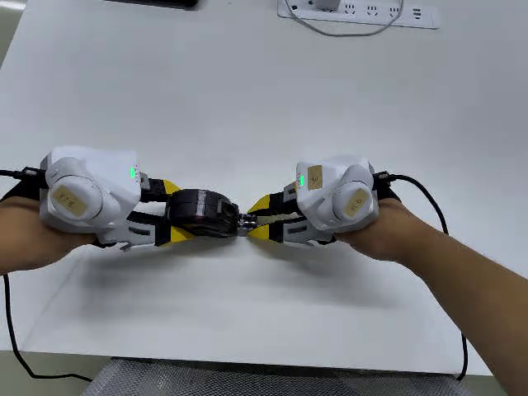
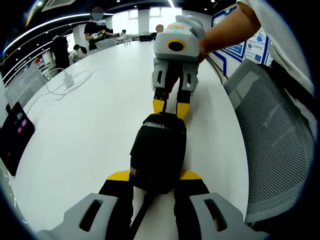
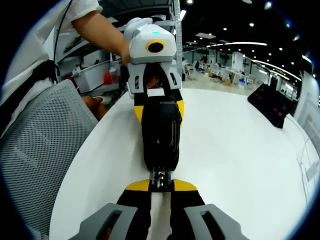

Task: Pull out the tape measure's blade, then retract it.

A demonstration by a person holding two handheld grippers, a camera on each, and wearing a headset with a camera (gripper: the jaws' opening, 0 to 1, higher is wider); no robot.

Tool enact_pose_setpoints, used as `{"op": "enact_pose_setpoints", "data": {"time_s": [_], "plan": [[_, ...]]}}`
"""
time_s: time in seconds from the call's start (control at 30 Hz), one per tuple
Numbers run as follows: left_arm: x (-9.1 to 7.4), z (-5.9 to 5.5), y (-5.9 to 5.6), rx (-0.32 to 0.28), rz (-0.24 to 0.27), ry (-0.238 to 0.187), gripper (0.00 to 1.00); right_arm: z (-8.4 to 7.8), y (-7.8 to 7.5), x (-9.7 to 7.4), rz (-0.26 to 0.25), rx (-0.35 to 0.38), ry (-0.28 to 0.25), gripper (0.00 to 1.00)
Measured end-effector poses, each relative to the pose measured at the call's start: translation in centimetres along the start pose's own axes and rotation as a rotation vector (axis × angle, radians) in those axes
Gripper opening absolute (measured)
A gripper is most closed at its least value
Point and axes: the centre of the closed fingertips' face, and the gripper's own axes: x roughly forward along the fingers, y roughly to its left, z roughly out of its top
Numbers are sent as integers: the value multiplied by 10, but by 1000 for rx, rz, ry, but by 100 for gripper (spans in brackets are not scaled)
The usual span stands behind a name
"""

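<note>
While the left gripper [image 1: 175, 212] clamps the tape measure [image 1: 202, 213] at lower centre, the right gripper [image 1: 259, 219] pinches its blade tip [image 1: 245, 220].

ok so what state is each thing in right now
tape measure, held by its case in the left tool
blade, almost fully in the case, just its end out
left tool, shut on the tape measure
right tool, shut on the blade's end
power strip, one white plug in, other sockets in view free
</note>
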Motion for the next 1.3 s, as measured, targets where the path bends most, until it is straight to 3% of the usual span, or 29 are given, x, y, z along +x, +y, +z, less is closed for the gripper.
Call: {"op": "enact_pose_setpoints", "data": {"time_s": [1.3], "plan": [[0, 0, 0, -8, -14, 7, 26, -31, 1, -39, -60, 69, 26, 10]]}}
